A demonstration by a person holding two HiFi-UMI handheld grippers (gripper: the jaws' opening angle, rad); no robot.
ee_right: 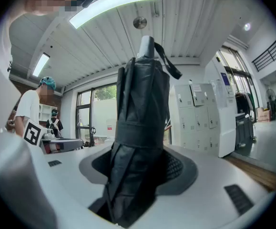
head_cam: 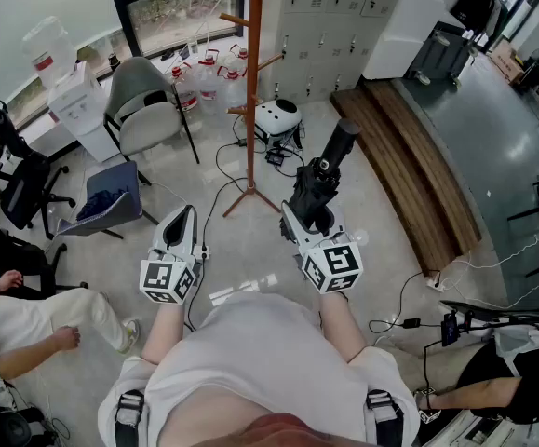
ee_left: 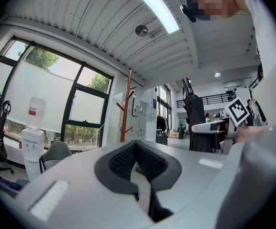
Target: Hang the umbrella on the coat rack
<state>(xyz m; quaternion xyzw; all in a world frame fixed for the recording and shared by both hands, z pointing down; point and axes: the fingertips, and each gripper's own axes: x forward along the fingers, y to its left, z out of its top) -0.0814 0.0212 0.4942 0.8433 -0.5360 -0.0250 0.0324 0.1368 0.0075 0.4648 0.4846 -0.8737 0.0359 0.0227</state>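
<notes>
My right gripper [head_cam: 308, 214] is shut on a folded black umbrella [head_cam: 323, 180], which stands upright out of the jaws with its handle end on top. In the right gripper view the umbrella [ee_right: 140, 128] fills the middle between the jaws [ee_right: 138, 175], and a wrist strap [ee_right: 168, 63] hangs near its top. The brown wooden coat rack [head_cam: 250, 91] stands on the floor ahead, slightly left of the umbrella and apart from it. It also shows in the left gripper view as a coat rack [ee_left: 126, 104] by the window. My left gripper [head_cam: 183, 223] is shut and holds nothing [ee_left: 138, 163].
A grey chair [head_cam: 148, 110] and a water dispenser [head_cam: 69, 91] stand left of the rack, with water bottles [head_cam: 208, 73] behind it. A white device [head_cam: 276, 117] and cables lie at its foot. A wooden platform [head_cam: 418, 166] runs on the right. A seated person [head_cam: 27, 315] is at the left.
</notes>
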